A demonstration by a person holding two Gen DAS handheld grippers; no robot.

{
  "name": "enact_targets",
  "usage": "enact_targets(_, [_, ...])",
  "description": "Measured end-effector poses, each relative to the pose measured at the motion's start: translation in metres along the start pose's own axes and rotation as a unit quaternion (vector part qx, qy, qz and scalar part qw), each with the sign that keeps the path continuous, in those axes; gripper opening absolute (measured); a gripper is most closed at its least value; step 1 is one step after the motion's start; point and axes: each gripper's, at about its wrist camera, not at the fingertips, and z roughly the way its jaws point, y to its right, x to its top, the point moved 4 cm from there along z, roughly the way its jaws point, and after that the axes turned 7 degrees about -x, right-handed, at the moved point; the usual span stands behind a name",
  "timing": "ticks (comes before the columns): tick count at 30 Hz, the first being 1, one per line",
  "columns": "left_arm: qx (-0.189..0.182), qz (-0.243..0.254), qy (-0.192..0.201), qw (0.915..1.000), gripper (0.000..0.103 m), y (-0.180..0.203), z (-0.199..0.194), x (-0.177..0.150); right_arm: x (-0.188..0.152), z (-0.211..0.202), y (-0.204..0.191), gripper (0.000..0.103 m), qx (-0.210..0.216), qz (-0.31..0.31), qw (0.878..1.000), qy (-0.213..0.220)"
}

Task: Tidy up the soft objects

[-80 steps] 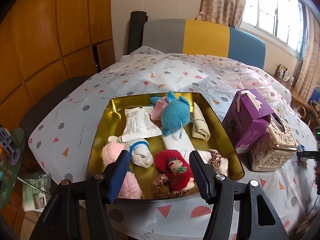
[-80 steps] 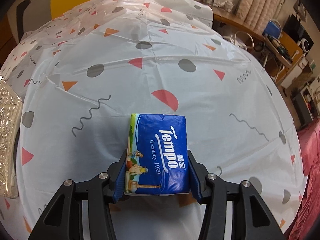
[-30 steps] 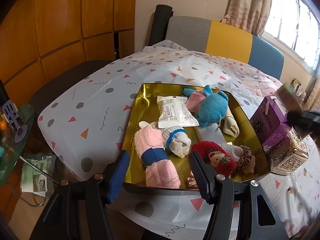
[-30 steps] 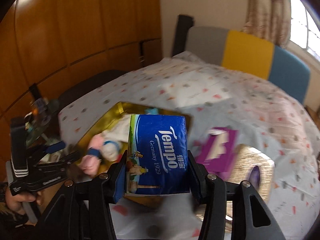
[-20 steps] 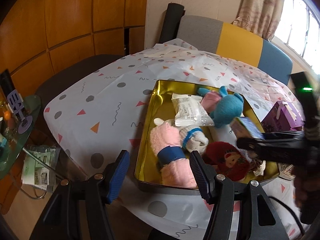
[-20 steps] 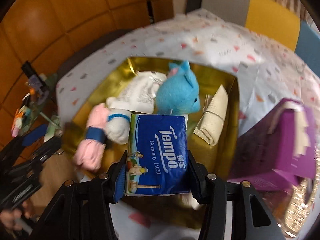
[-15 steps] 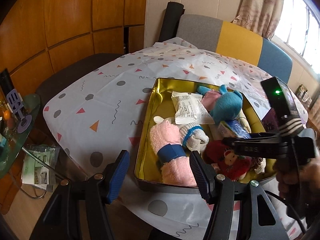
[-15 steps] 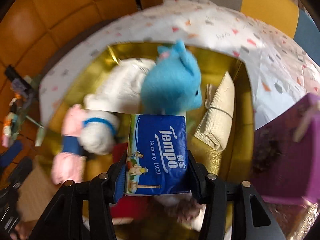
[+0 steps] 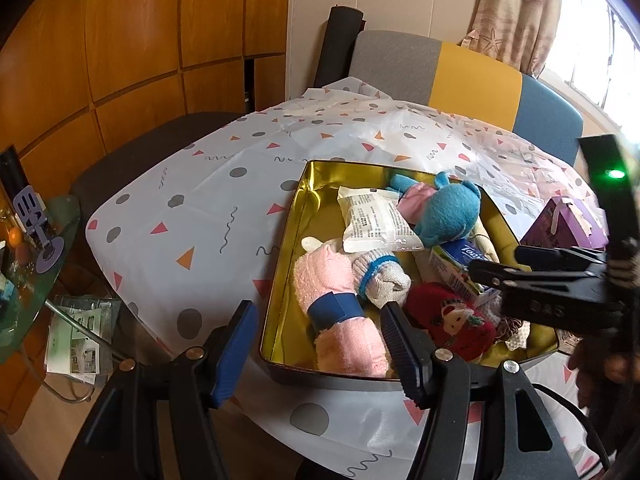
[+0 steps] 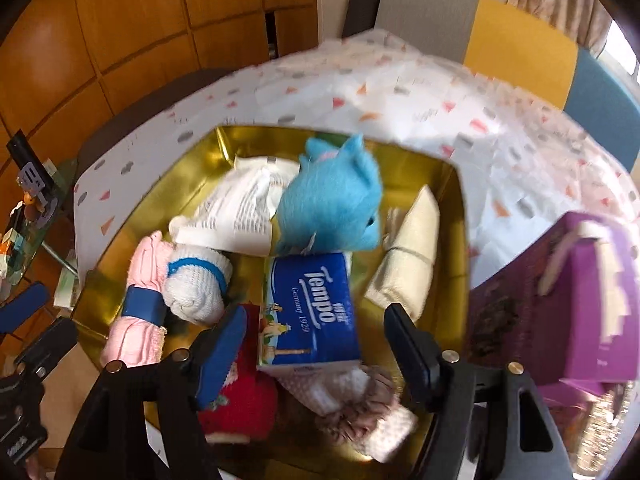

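Observation:
A gold tray (image 9: 288, 240) (image 10: 452, 248) holds several soft items: a blue plush toy (image 9: 448, 210) (image 10: 332, 208), a pink rolled towel (image 9: 340, 316) (image 10: 138, 308), a white sock (image 10: 196, 284), a red knitted piece (image 9: 448, 320) and a cream cloth roll (image 10: 408, 256). A blue Tempo tissue pack (image 10: 312, 312) (image 9: 456, 264) lies in the tray's middle. My right gripper (image 10: 316, 352) is open above it, its fingers apart from the pack. My left gripper (image 9: 320, 344) is open and empty at the tray's near-left corner.
A purple box (image 10: 560, 304) (image 9: 568, 228) stands right of the tray. The patterned tablecloth (image 9: 200, 208) covers the table. A glass side table (image 9: 28, 272) stands at the left, chairs (image 9: 460, 72) behind.
My right gripper carried the tissue pack over the tray, then opened and let it go; the pack now lies in the tray. My left gripper has barely moved.

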Motion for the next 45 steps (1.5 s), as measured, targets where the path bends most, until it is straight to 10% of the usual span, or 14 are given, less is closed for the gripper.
enact_targets(8, [-0.003, 0.004, 0.005, 1.0, 0.065, 0.005, -0.004, 0.001, -0.018, -0.002, -0.008, 0.072, -0.034, -0.018, 0.999, 0.011])
enact_targets(11, [-0.004, 0.009, 0.007, 0.9999, 0.067, 0.008, -0.007, 0.001, -0.018, 0.012, -0.007, 0.053, -0.045, -0.011, 0.999, -0.004])
enact_targets(45, [-0.049, 0.053, 0.052, 0.996, 0.103, 0.089, -0.043, -0.002, -0.081, -0.105, 0.086, 0.061, -0.141, 0.177, 0.969, 0.102])
